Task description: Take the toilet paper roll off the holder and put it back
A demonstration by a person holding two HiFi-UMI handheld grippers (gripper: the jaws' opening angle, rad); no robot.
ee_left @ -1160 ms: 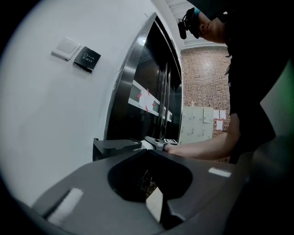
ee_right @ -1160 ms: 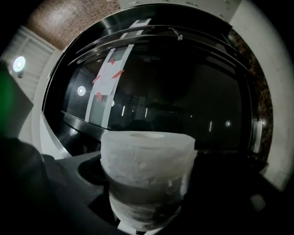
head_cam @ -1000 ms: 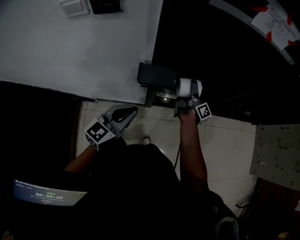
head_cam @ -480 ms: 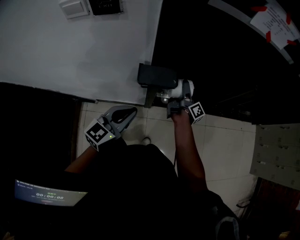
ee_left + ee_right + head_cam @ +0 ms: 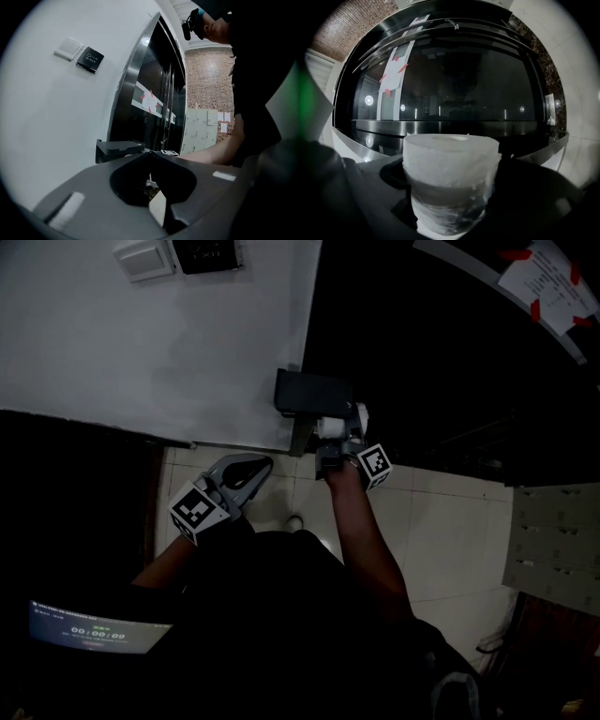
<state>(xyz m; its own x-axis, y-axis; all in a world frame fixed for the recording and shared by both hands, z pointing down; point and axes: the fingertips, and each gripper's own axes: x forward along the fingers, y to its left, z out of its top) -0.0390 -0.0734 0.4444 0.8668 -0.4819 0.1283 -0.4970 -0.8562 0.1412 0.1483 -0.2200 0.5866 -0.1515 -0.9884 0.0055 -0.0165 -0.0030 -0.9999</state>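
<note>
Right gripper [image 5: 451,202] jaws pinch the toilet paper roll [image 5: 449,161], which stands on end between them before dark glass [image 5: 454,79]. Only the head view places the roll just beside the holder [image 5: 312,395]; contact unclear. Left gripper [image 5: 151,154] jaws pressed together, empty, near the white wall [image 5: 51,117].

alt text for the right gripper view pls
A white toilet paper roll fills the lower centre, gripped between the dark jaws of the right hand-held gripper. Behind it is a dark, glossy steel-framed door with a paper notice taped at its upper left.
</note>
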